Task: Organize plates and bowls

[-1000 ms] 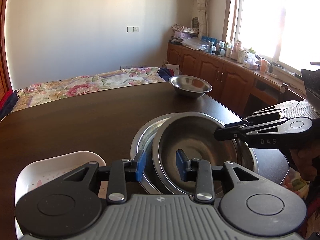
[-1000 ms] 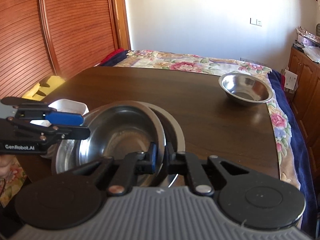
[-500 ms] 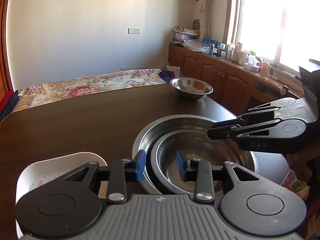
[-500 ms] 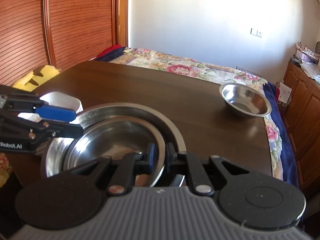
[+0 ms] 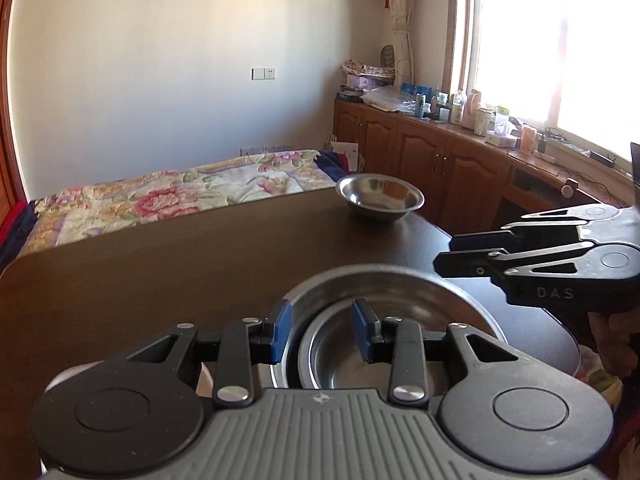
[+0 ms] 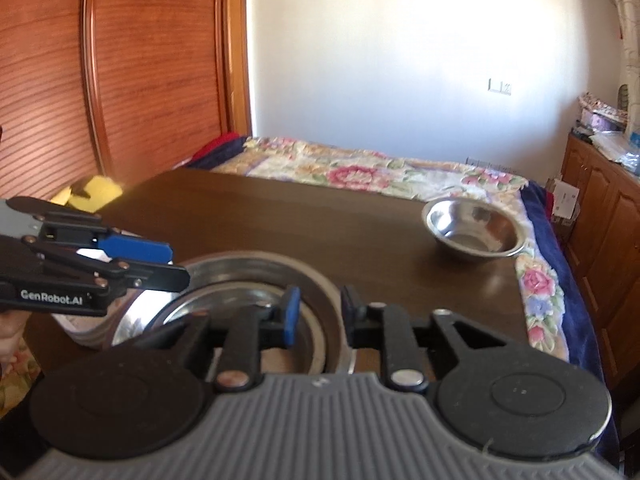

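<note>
A medium steel bowl point(image 5: 340, 356) rests nested inside a large steel bowl point(image 5: 400, 284) at the near edge of the dark wooden table point(image 5: 160, 272). They also show in the right wrist view, the medium bowl point(image 6: 192, 312) inside the large bowl point(image 6: 256, 264). My left gripper point(image 5: 320, 330) is open above the bowls' left rims, holding nothing. My right gripper point(image 6: 318, 312) is open above the large bowl's right rim, empty. A small steel bowl point(image 5: 379, 196) stands alone at the far right of the table point(image 6: 474, 232).
A white dish point(image 6: 92, 254) sits left of the stacked bowls, mostly hidden by the left gripper. A bed with a floral cover point(image 5: 160, 196) lies beyond the table. Wooden cabinets point(image 5: 440, 168) with clutter run along the right wall under the window.
The medium bowl went from tilted to flat inside the large bowl. My right gripper opened and let go of its rim. Both grippers rose and pulled back.
</note>
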Demonstrator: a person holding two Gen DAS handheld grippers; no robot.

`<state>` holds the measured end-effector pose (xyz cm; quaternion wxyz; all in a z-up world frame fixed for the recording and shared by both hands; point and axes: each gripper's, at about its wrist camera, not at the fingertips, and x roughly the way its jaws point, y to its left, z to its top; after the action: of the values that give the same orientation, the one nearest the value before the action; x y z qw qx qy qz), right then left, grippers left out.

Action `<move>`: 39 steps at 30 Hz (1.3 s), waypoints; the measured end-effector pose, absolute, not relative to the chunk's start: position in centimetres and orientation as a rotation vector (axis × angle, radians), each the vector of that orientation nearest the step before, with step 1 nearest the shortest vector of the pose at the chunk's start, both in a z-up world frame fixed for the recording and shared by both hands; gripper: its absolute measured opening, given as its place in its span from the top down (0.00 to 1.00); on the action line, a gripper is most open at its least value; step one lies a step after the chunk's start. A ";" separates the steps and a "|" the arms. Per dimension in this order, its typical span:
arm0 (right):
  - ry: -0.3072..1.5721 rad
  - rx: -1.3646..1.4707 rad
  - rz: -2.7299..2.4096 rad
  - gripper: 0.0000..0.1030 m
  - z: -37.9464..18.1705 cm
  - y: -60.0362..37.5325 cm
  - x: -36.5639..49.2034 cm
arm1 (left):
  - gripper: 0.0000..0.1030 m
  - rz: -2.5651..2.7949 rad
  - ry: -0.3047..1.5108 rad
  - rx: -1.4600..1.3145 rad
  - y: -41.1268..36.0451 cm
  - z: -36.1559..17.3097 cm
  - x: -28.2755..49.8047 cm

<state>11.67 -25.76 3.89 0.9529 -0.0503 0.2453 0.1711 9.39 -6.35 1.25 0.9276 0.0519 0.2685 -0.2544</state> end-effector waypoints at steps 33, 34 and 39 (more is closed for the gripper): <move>0.407 0.036 0.215 0.35 2.2 -35.2 20.1 | 0.32 -0.598 0.578 0.225 -15.1 3.9 20.8; 0.407 0.036 0.216 0.34 2.2 -35.3 20.4 | 0.32 -0.604 0.582 0.226 -15.4 3.9 21.2; 0.417 0.067 0.215 0.33 1.6 -36.4 22.0 | 0.43 -0.625 0.612 0.253 -16.9 3.1 23.1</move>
<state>21.95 -36.43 1.63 0.9720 0.0330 0.2065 0.1067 23.10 -16.88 3.12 0.8980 0.1220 0.2957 -0.3020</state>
